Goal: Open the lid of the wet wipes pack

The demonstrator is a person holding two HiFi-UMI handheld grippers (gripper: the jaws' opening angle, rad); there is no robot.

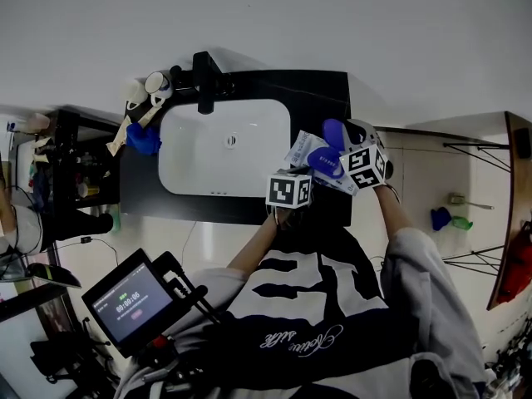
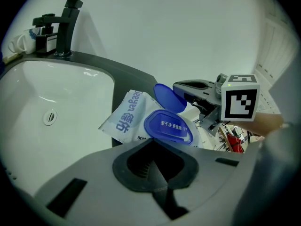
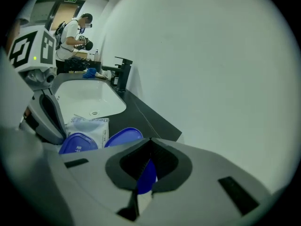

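Note:
The white wet wipes pack (image 1: 301,150) (image 2: 123,119) (image 3: 90,126) lies on the black counter (image 1: 320,90), just right of the basin. Its blue oval lid frame (image 2: 169,126) (image 3: 77,143) faces up. The round blue lid (image 1: 334,131) (image 2: 168,97) (image 3: 123,136) stands flipped up from it. My right gripper (image 1: 352,150) (image 3: 149,144) (image 2: 178,86) is shut on the lid's edge, and blue shows between its jaws. From the near side my left gripper (image 1: 299,177) (image 2: 153,142) meets the pack with its jaws together. They seem shut on the pack's near edge, which they hide.
A white basin (image 1: 208,152) with a black faucet (image 1: 204,81) fills the counter's left. Cups and a blue cloth (image 1: 143,140) crowd its far left corner. A white wall rises behind. A person (image 3: 75,32) stands far off. A small screen (image 1: 133,299) is near my body.

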